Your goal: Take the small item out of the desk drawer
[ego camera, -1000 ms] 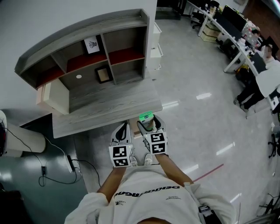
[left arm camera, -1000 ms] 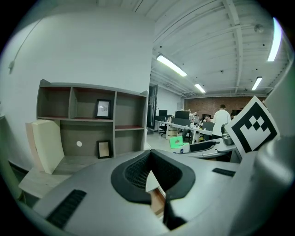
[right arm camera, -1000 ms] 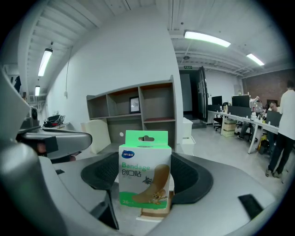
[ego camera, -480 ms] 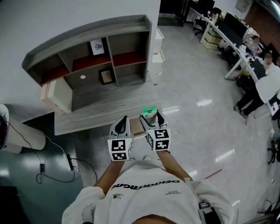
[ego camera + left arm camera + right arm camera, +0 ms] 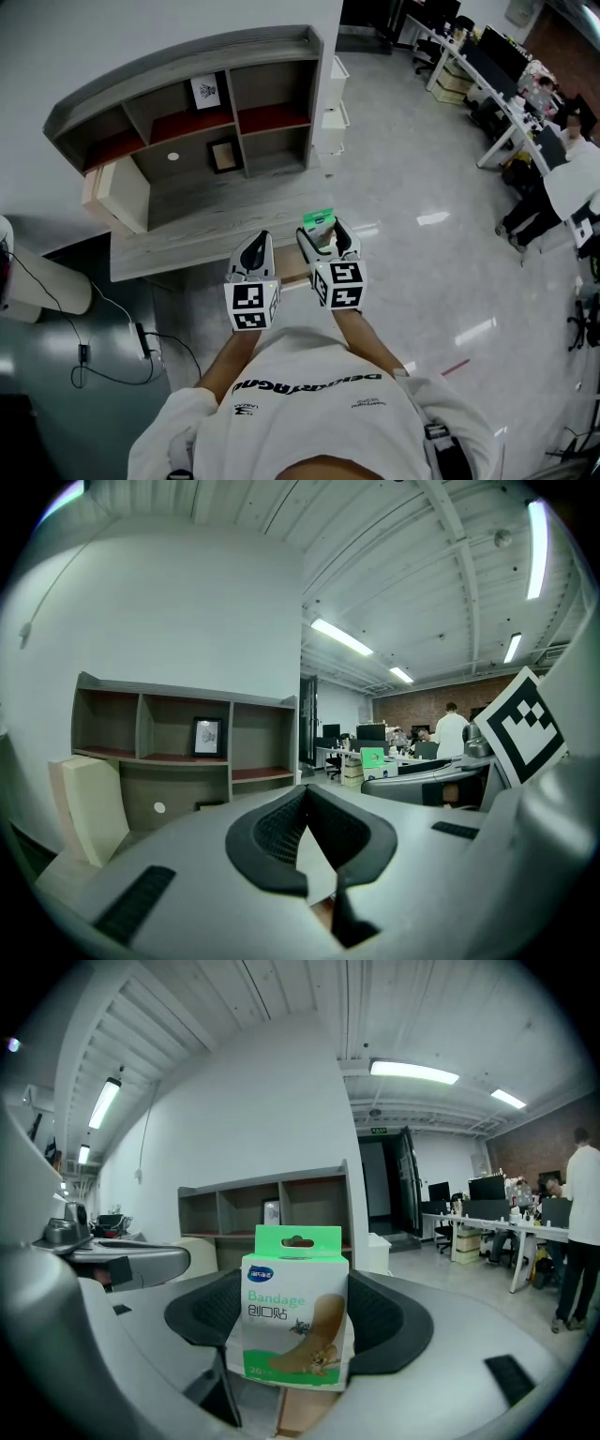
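A green-and-white bandage box (image 5: 292,1321) stands upright between the pads of my right gripper (image 5: 295,1340), which is shut on it. In the head view the box (image 5: 319,221) and my right gripper (image 5: 321,232) hang over the front edge of the grey wooden desk (image 5: 216,225). A brown open drawer (image 5: 294,274) shows just below, between the two grippers. My left gripper (image 5: 256,246) hovers beside it at the desk's front, shut with nothing in it (image 5: 314,855).
A hutch with shelves (image 5: 197,103) tops the desk, holding a small picture frame (image 5: 222,155). A cream box (image 5: 117,192) stands at the desk's left end. White drawer units (image 5: 333,117) sit behind. A cable (image 5: 141,342) lies on the floor at left. Office desks with people (image 5: 534,103) are far right.
Both grippers have shifted slightly forward toward the desk's front edge. The bandage box stays held in the right gripper, and the left stays shut.
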